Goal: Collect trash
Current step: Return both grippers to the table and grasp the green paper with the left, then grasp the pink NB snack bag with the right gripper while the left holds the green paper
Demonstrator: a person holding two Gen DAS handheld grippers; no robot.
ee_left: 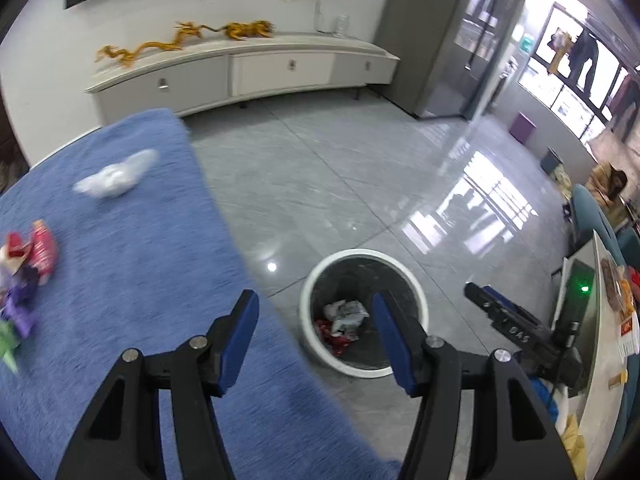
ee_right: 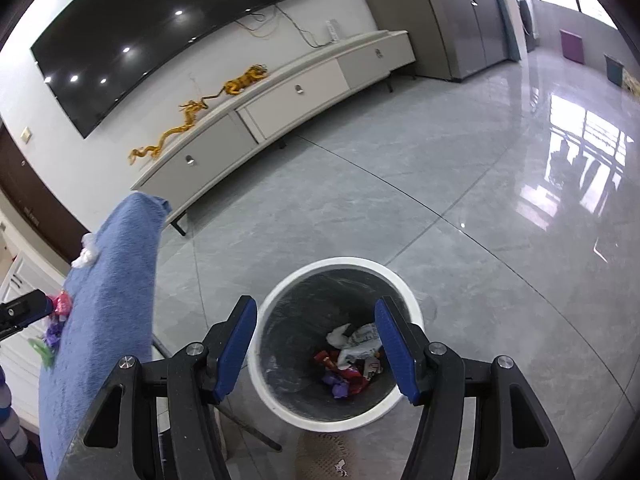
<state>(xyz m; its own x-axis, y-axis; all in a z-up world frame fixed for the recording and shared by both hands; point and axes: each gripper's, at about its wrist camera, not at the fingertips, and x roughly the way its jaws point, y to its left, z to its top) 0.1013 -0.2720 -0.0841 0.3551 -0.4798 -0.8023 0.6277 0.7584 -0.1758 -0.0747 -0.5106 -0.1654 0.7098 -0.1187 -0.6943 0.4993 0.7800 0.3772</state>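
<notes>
The left hand-held gripper [ee_left: 314, 344] hangs above the edge of the table [ee_left: 132, 280], which is covered by a blue cloth. Its blue-padded jaws stand partly apart with nothing between them. The right hand-held gripper [ee_right: 316, 346] is poised over the white bin [ee_right: 280, 400], which stands on the grey tiled floor [ee_right: 440, 200] just beside the table; its jaws too stand partly apart and hold nothing.

Inside the bin, which is lined with a dark bag, lies collected trash [ee_right: 352, 360]: a crumpled white paper, red wrappers and a purple one, heaped at the bottom. From the left camera the same bin [ee_left: 316, 344] shows between the blue pads, with the right hand-held gripper [ee_left: 476, 296] reaching in from the right side above the floor.

More trash waits on the blue cloth. A crumpled white plastic bag [ee_left: 116, 178] lies towards the far end of the table, blurred in the left view. Near the left edge of that view sits a cluster of wrappers [ee_left: 24, 276]: red, purple and a scrap of green, close together.

Along the far wall runs a low white cabinet [ee_left: 248, 72] with golden dragon ornaments [ee_left: 184, 38] on top, below a large dark screen [ee_right: 160, 32].
</notes>
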